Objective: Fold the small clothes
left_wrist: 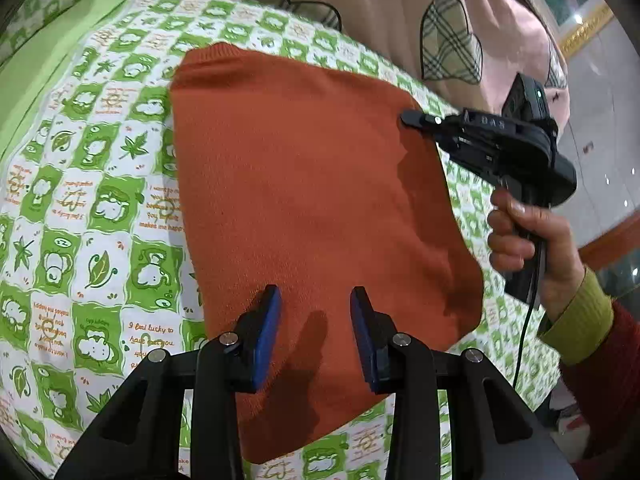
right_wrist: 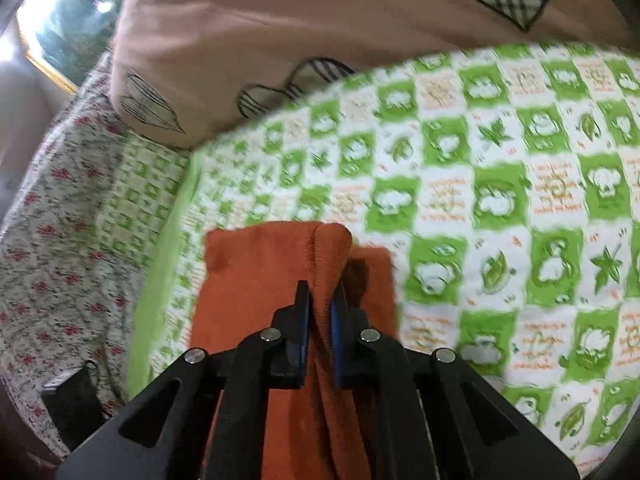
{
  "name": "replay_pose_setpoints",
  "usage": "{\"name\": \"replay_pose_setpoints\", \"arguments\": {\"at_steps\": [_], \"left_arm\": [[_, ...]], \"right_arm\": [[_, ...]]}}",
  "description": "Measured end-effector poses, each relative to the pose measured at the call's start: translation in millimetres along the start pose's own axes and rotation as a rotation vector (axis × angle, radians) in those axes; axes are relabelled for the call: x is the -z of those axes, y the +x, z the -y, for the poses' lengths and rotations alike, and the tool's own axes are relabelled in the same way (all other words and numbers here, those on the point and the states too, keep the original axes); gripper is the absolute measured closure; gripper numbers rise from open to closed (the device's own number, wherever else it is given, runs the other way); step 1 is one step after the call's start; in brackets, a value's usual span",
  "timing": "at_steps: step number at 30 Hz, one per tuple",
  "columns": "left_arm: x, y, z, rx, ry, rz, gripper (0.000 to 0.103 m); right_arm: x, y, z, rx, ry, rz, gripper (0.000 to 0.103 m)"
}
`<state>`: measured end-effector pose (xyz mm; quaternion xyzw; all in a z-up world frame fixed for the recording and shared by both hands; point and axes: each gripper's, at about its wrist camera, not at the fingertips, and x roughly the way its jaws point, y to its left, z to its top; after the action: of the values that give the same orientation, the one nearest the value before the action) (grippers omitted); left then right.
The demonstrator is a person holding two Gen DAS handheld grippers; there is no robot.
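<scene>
I see a green-and-white checked bedsheet filling most of the left wrist view, printed with cartoon sheep, leaves and orange lettering; it covers the centre and right of the right wrist view as well. A plain light-green border runs along its upper left edge. Across the top of both views lies a pink quilt with plaid heart and cloud patches outlined in black. At the left of the right wrist view I make out a floral fabric with small red flowers, and a dark object at lower left that I cannot identify.
</scene>
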<state>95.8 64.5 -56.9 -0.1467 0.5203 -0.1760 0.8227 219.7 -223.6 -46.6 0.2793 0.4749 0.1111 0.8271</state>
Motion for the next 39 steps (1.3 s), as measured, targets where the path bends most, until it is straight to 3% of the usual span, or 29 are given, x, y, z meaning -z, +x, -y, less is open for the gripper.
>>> {"name": "replay_pose_setpoints", "arguments": {"at_steps": [6, 7, 9, 13, 15, 18, 21, 24, 26, 31, 34, 36, 39], "left_arm": [[5, 19, 1, -0.045, 0.055, -0.045, 0.07], [5, 18, 1, -0.049, 0.057, -0.045, 0.07], [4, 15, 4, -0.049, 0.055, -0.044, 0.069], [11, 0, 8, -0.033, 0.046, -0.032, 0.069], [18, -9, 8, -0.012, 0.037, -0.027, 0.069], [35, -14, 7, 0.021, 0.026, -0.044, 0.069], [51, -4, 4, -0.026, 0.029, -0.087, 0.069], [66, 6, -1, -0.045, 0.028, -0.104, 0.07], [68, 5, -3, -0.045, 0.031, -0.095, 0.07], [65, 1, 9, -0.079, 0.036, -0.099, 0.068], [71, 1, 9, -0.095, 0.04, -0.093, 0.067], [73, 2, 7, -0.1, 0.025, -0.089, 0.067], [73, -1, 5, -0.111, 0.009, -0.087, 0.067]], "right_arm": [[10, 24, 32, 0.082, 0.076, -0.05, 0.092], [10, 24, 33, 0.089, 0.08, -0.047, 0.088], [9, 18, 30, 0.111, 0.083, -0.043, 0.082], [18, -22, 14, 0.109, 0.066, 0.007, 0.082], [33, -39, 1, 0.055, 0.032, 0.003, 0.082], [71, -50, -16, 0.032, -0.043, -0.074, 0.082], [104, -50, -16, 0.052, -0.065, -0.143, 0.082], [132, -34, -1, 0.142, -0.072, -0.212, 0.087], [138, -28, 5, 0.173, -0.087, -0.21, 0.095], [139, -47, -12, 0.183, -0.118, -0.171, 0.091], [155, -52, -20, 0.184, -0.151, -0.199, 0.091], [168, -43, -9, 0.251, -0.159, -0.241, 0.092], [176, -42, 8, 0.214, -0.113, -0.206, 0.095]]}}
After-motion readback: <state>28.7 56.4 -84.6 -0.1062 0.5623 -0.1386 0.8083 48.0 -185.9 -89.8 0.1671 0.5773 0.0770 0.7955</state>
